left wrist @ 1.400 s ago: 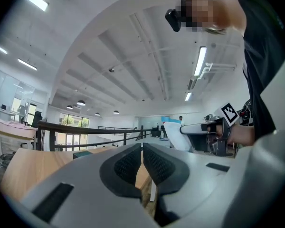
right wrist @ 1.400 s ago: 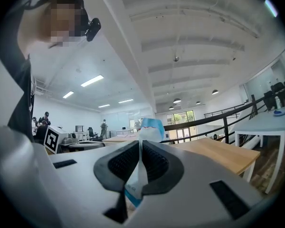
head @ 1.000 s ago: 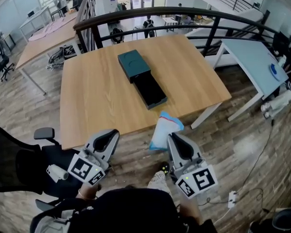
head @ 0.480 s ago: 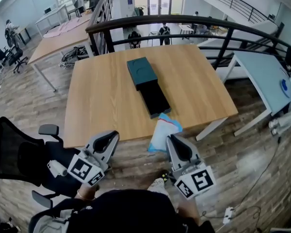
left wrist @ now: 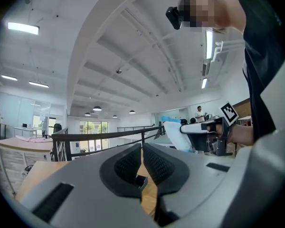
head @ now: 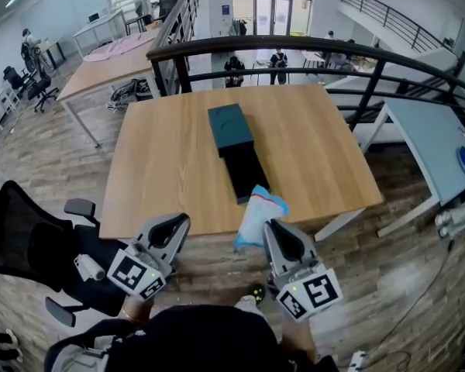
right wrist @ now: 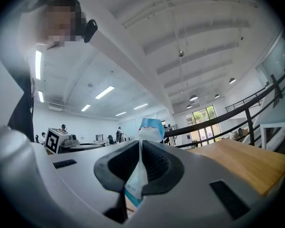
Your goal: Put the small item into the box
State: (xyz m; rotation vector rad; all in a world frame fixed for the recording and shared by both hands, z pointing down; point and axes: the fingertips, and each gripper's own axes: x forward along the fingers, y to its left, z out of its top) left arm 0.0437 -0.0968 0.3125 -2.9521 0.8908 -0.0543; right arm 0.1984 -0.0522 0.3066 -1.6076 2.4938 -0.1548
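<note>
A dark teal box lies on the wooden table (head: 163, 177) with its lid (head: 231, 129) slid back, so the black inner tray (head: 245, 173) is open toward me. My right gripper (head: 270, 226) is shut on a white and blue pouch (head: 260, 211), which hangs over the table's near edge just short of the tray. In the right gripper view the pouch (right wrist: 149, 129) stands up between the shut jaws of my right gripper (right wrist: 140, 164). My left gripper (head: 180, 222) hovers off the near edge, left of the tray. Its jaws are shut on nothing in the left gripper view (left wrist: 142, 161).
A black office chair (head: 31, 242) stands at my lower left. A dark railing (head: 310, 46) runs behind the table, and a pale blue table (head: 434, 149) sits to the right. Wooden floor lies below the grippers.
The table and box have drawn nearer and shifted right in view. The pouch now overlaps the table's near edge. Both grippers keep their stance.
</note>
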